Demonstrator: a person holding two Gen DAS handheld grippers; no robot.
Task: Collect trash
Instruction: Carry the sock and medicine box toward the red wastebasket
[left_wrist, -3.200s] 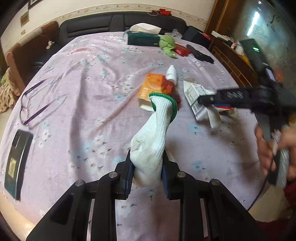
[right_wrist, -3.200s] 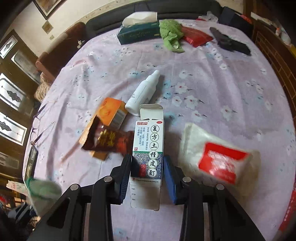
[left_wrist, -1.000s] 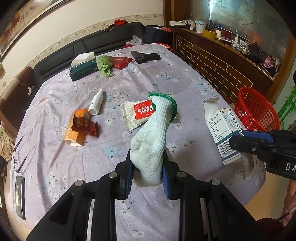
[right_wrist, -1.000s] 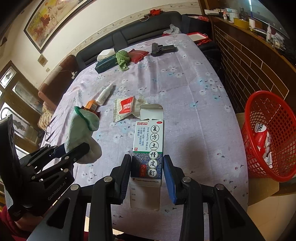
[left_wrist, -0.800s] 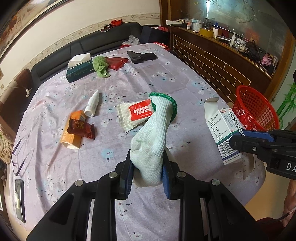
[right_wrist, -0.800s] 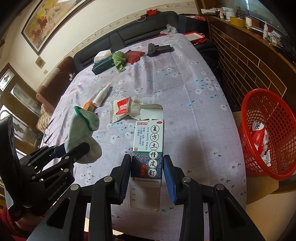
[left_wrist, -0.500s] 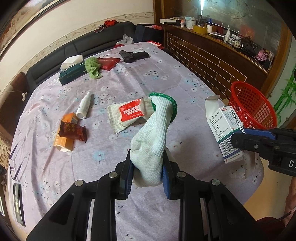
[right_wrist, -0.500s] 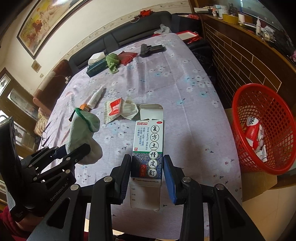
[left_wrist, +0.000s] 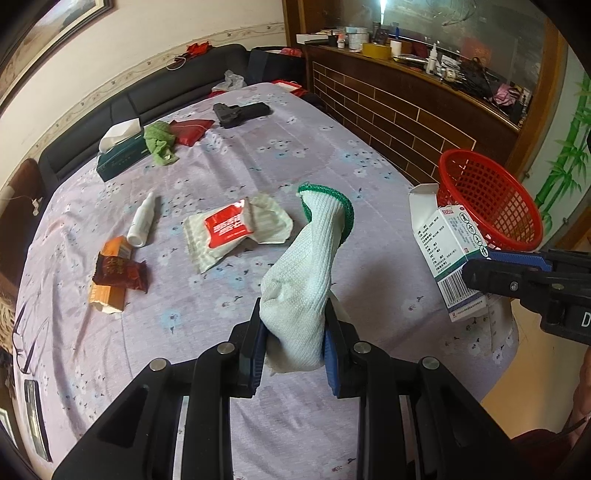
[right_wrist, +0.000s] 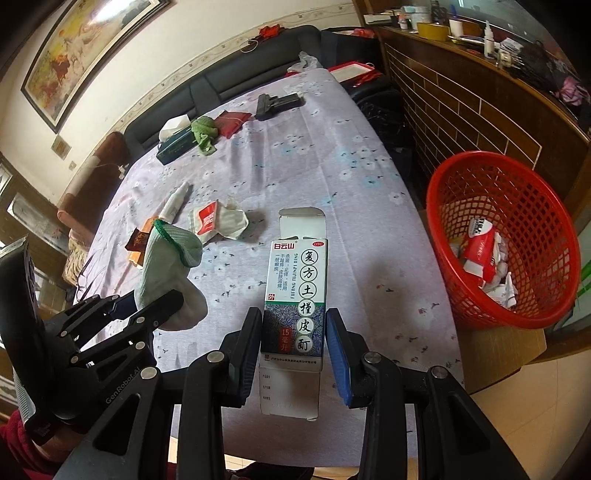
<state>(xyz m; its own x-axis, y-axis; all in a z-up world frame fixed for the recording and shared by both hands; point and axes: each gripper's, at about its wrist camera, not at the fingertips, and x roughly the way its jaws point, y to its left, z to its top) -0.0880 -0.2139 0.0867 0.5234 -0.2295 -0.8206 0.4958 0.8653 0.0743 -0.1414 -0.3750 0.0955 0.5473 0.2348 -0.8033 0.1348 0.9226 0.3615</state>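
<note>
A white medicine carton (right_wrist: 295, 295) with Chinese print, its top flap open, stands upright clamped in the right gripper (right_wrist: 293, 328) above the near edge of the table (right_wrist: 332, 177). Beside it, the left gripper (left_wrist: 293, 325) is closed on a white knitted glove (left_wrist: 306, 266) with a green cuff. Both are held short of the red mesh basket (right_wrist: 443, 206), which sits on a cardboard box just off the table's right side and already holds crumpled wrappers (so collecting looks partly done). Still lying on the lilac cloth: a torn white and red wrapper (left_wrist: 229, 229), a small white bottle (left_wrist: 142, 221), an orange carton (left_wrist: 110, 291) under a dark red sachet (left_wrist: 120, 273). I judge 2 drops come next, then at least 4 pickups.
</note>
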